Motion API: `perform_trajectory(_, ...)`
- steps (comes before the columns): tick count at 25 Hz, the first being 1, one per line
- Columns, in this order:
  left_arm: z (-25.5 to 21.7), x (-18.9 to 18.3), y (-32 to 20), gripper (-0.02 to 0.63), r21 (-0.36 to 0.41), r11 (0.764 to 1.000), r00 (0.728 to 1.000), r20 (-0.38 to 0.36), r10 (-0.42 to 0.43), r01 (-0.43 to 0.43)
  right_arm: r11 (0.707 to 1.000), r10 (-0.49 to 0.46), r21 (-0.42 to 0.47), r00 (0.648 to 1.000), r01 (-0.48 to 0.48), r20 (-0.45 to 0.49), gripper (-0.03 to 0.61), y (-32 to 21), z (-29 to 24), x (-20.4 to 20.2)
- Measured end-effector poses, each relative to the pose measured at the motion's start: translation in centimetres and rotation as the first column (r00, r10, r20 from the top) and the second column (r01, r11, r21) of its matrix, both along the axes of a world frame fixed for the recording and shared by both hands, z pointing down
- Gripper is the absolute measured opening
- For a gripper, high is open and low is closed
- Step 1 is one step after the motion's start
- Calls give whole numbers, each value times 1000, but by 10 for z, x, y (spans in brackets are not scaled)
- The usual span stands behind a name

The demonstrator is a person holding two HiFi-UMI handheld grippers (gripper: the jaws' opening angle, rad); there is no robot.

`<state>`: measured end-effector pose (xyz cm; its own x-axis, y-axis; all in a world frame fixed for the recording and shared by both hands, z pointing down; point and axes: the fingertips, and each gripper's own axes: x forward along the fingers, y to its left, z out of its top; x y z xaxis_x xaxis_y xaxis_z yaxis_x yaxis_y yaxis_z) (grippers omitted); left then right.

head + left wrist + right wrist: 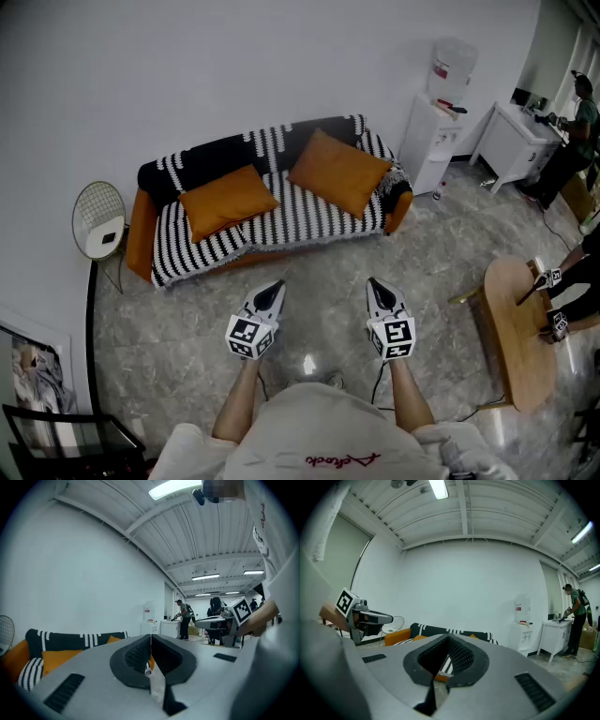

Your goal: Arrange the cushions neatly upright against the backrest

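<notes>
A person in a light shirt stands on a marble-patterned floor point(187, 319), a gripper in each hand, facing a sofa point(141, 234) draped in a black-and-white striped cover. The left gripper point(275, 287) and the right gripper point(374, 283) are held out side by side, well short of the sofa. Each has its jaws clenched tip to tip with nothing between them.

2 orange cushions rest on the sofa, apart from each other. The left-end cushion point(228, 200) lies skewed on the seat near the sofa's left end, its upper edge at the foot of the backrest point(211, 155). The right-end cushion point(337, 172) sits toward the right end, turned corner-up and leaning on the backrest.

A round fan point(99, 220) stands just beside the sofa's left arm, against the white wall. A water dispenser point(441, 112) stands near the sofa's right arm, with a white cabinet point(511, 141) beyond it, where a second person point(581, 117) works. At the head view's right edge, another person's gripper point(551, 278) reaches over a wooden table point(516, 328).
</notes>
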<state>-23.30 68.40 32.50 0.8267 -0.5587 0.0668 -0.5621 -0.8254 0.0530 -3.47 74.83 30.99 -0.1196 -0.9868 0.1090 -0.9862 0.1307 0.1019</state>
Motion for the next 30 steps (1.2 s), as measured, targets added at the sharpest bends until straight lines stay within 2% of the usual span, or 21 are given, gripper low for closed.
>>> perform_trajectory(22, -3, 54, -2, 29, 11, 1000, 999, 27, -23, 23, 998, -57, 3, 998, 57, 15, 28, -9, 4, 51)
perform_trajectory(30, -2, 62, -5, 29, 19, 998, 998, 42, -54, 53, 996, -93, -1, 995, 93, 28, 28, -14, 13, 62)
